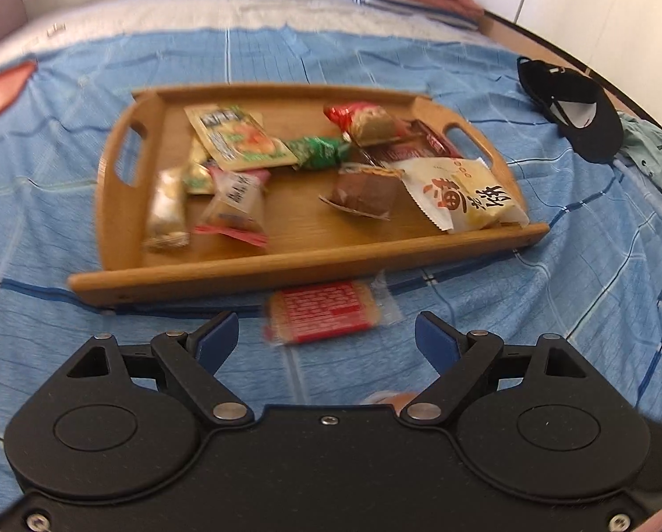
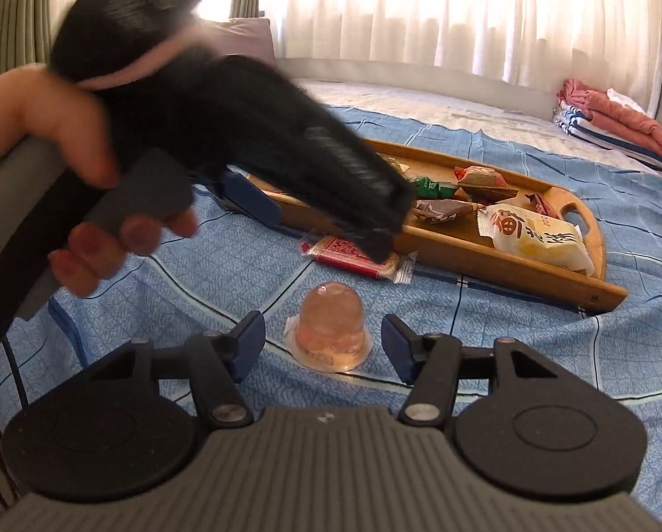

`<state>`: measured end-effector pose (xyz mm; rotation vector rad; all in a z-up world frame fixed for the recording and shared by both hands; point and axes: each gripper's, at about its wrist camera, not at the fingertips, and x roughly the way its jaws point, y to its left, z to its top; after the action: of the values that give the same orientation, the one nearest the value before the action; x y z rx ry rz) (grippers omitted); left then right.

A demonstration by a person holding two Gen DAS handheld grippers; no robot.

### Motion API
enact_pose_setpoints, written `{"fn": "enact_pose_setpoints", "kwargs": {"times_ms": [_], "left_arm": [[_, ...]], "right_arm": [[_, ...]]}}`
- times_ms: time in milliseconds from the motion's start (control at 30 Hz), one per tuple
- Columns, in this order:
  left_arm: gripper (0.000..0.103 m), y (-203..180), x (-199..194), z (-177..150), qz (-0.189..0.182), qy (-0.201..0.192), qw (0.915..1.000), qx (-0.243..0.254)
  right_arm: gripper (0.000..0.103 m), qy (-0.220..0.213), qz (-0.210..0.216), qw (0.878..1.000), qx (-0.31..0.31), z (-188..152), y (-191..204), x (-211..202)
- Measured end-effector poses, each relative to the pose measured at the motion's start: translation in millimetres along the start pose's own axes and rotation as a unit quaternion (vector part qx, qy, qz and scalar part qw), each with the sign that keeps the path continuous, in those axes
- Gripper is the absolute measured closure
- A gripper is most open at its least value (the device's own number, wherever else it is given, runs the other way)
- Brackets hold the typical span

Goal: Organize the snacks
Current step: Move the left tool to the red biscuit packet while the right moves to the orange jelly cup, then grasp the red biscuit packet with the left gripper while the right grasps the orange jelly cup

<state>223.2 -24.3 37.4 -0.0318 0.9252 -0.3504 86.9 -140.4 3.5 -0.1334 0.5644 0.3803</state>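
While jelly cup (image 2: 329,332) sits btwn right gripper (image 2: 322,346) fingers, untouched

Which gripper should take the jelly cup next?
Right. The jelly cup sits on the sheet directly between the right gripper's open fingers, untouched. The left gripper is open over the red packet by the tray.

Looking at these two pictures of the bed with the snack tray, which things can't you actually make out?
- Left end of the wooden tray, right wrist view: hidden behind the left gripper and the hand holding it.
- Snacks at the tray's left, left wrist view: smeared by motion blur, labels unreadable.
- Red packet: small print too blurred to read.
- Pink jelly cup: only a sliver shows in the left wrist view, behind that gripper's body.
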Motion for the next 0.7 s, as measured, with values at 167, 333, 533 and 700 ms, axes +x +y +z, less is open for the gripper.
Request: {"fn": "enact_pose_setpoints", "kwargs": {"times_ms": [167, 333, 533, 700], "left_arm": [[0.017, -10.5, 25.3, 9.8, 0.015, 0.024, 0.9995, -0.015], [0.016, -22.3, 40.1, 11.3, 0.051, 0.024, 0.9984, 0.003], [0.036, -25.6, 38.4, 12.6, 0.051, 0.022, 0.9984, 0.011], [0.082, -15.6, 26.0, 13.7, 0.027, 0.016, 0.9994, -0.018]], "right_arm": [[0.032, -0.003, -0.008, 1.000, 0.010, -3.8, -0.3, 1.5], [0.032, -0.002, -0.006, 1.000, 0.019, -5.5, -2.9, 2.0], [0.032, -0.003, -0.006, 1.000, 0.019, -7.3, -4.1, 6.4], [0.032, -0.005, -0.006, 1.000, 0.020, -8.6, -5.1, 8.0]]}}
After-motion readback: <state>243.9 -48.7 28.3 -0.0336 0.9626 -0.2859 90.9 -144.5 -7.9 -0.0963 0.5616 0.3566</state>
